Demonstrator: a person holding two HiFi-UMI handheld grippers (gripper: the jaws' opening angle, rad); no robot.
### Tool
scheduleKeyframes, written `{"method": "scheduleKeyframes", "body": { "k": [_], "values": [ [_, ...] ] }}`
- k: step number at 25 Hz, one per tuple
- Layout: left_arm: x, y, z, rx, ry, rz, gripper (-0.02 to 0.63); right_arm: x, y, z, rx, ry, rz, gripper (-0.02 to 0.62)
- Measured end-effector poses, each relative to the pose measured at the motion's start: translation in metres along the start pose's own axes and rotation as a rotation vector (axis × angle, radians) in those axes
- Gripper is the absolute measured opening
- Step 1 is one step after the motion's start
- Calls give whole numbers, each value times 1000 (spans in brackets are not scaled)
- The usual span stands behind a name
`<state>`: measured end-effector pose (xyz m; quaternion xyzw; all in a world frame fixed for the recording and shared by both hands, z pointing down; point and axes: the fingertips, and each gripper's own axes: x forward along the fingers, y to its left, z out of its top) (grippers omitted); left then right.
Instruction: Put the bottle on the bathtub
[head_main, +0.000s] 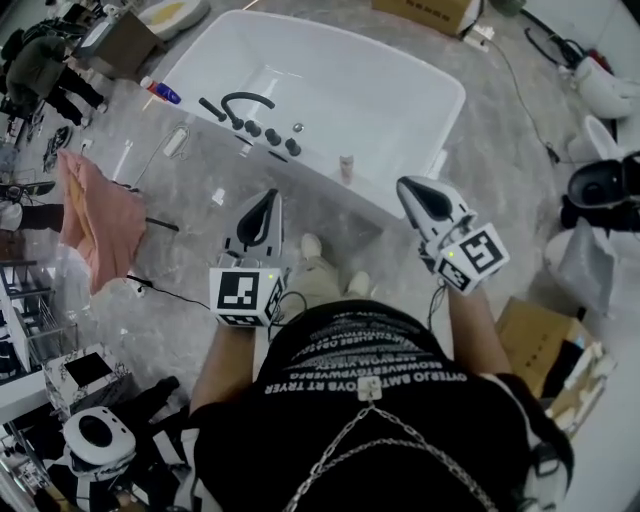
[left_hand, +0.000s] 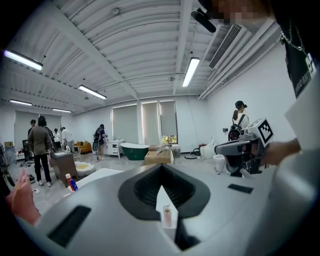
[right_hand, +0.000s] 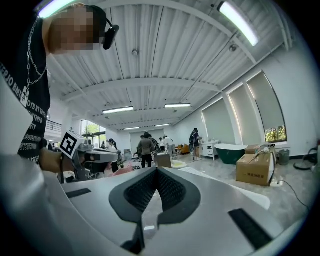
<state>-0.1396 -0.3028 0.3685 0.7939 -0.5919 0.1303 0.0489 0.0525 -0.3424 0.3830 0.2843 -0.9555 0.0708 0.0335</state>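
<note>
Looks done — bottle (head_main: 346, 167) upright on the bathtub (head_main: 378, 192) rim, near the taps (head_main: 270, 132). Shut tight and empty — left gripper (head_main: 268, 198), right gripper (head_main: 410, 187) — held well back. Nothing left, seemingly.

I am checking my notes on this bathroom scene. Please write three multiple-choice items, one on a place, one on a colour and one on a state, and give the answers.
1. Where does the small bottle stand?
A. inside a cardboard box
B. on the rim of the bathtub
C. between the jaws of a hand-held gripper

2. What colour is the cloth hanging at the left?
A. pink
B. green
C. black

3. How are the left hand-held gripper and the right hand-held gripper?
A. both wide open
B. each shut on a bottle
C. both shut and empty

Answers:
1 B: the head view shows it upright on the near rim.
2 A: the cloth is plainly pink.
3 C: in each gripper view the jaw tips meet and hold nothing.
</note>
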Motion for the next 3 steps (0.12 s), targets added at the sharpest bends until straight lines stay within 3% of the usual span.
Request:
{"method": "scheduleKeyframes", "body": {
  "k": [3],
  "values": [
    [11,-4,3,9,-3,4,2,7,-7,-10,0,34,10,2]
  ]
}}
